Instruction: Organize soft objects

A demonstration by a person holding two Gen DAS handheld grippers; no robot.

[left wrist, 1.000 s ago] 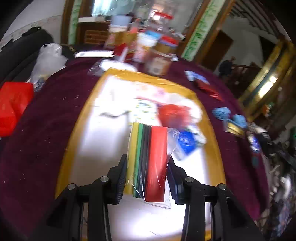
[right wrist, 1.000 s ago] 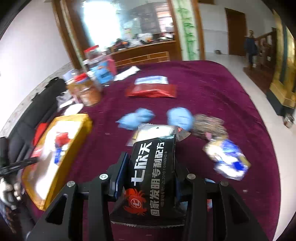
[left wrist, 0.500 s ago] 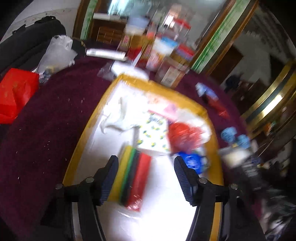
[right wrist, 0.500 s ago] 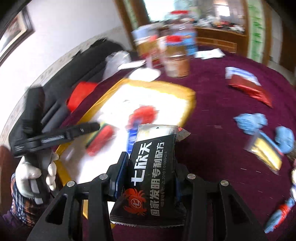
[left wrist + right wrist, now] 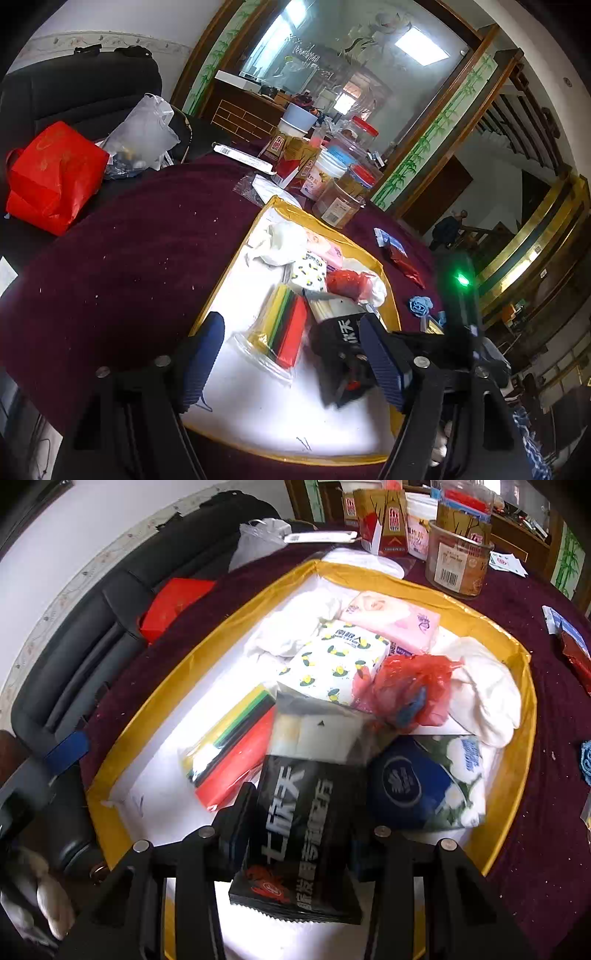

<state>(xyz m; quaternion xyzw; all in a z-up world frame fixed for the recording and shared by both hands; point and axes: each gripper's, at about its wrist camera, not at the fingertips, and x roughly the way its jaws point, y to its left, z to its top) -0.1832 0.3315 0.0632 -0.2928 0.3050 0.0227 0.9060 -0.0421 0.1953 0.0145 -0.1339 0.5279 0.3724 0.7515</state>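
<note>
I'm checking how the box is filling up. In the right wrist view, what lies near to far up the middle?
Black packet in the right gripper, lemon-print tissue pack, pink tissue pack, gold box rim, glass jar.

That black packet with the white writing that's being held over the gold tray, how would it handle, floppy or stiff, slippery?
The black packet is probably floppy: its clear top end juts past the right hand-held gripper unsupported. The glossy film looks slippery, so it could slide. It seems light, since a side pinch carries it.
</note>
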